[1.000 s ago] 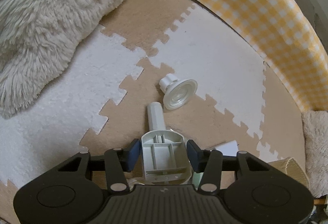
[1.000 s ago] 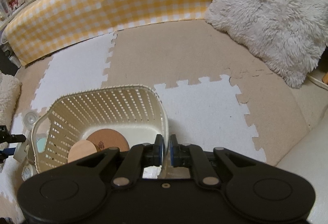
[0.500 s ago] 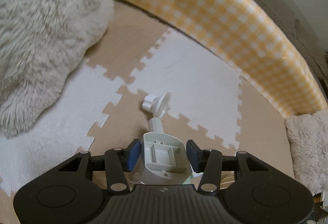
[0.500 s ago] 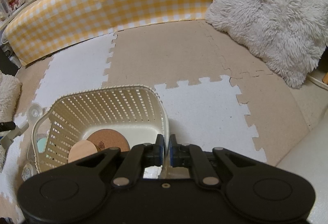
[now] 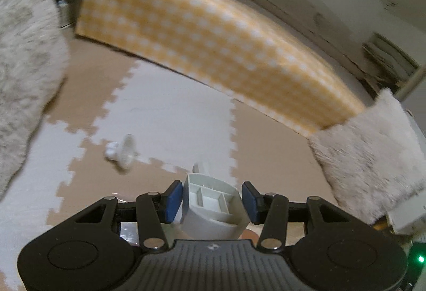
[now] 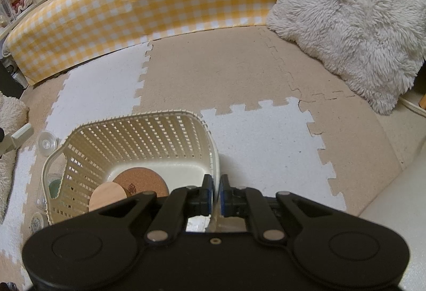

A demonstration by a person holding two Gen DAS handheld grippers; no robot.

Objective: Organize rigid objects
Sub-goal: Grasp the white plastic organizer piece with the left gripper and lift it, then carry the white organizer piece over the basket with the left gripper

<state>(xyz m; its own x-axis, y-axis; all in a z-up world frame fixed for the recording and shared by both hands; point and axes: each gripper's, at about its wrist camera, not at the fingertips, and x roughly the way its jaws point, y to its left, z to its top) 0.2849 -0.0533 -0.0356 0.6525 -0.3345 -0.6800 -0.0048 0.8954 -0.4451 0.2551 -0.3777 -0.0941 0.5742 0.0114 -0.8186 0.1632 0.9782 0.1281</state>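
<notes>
A pale grey plastic part [image 5: 213, 207] with a ribbed hollow end sits between the blue pads [image 5: 173, 197] of my left gripper [image 5: 212, 199], which is shut on it and holds it off the mat; its long stem also shows in the right wrist view [image 6: 18, 137]. A clear funnel-shaped piece [image 5: 123, 151] lies on the foam mat ahead and to the left, also seen in the right wrist view [image 6: 48, 142]. My right gripper [image 6: 217, 192] is shut on the near rim of the cream lattice basket [image 6: 133, 136]. Inside lie a cork coaster [image 6: 141, 181] and a wooden disc [image 6: 106, 196].
A yellow checked bumper [image 6: 149, 0] walls the far side of the beige and white puzzle mat [image 6: 253, 136]. A fluffy cushion [image 6: 354, 11] lies at the right, another [image 5: 24, 59] at the left. Small round items [image 6: 38, 221] sit beside the basket's left wall.
My left gripper has risen and tipped upward with the grey plastic part in it, so the funnel piece has slid left and more of the bumper shows. The right gripper stayed put.
</notes>
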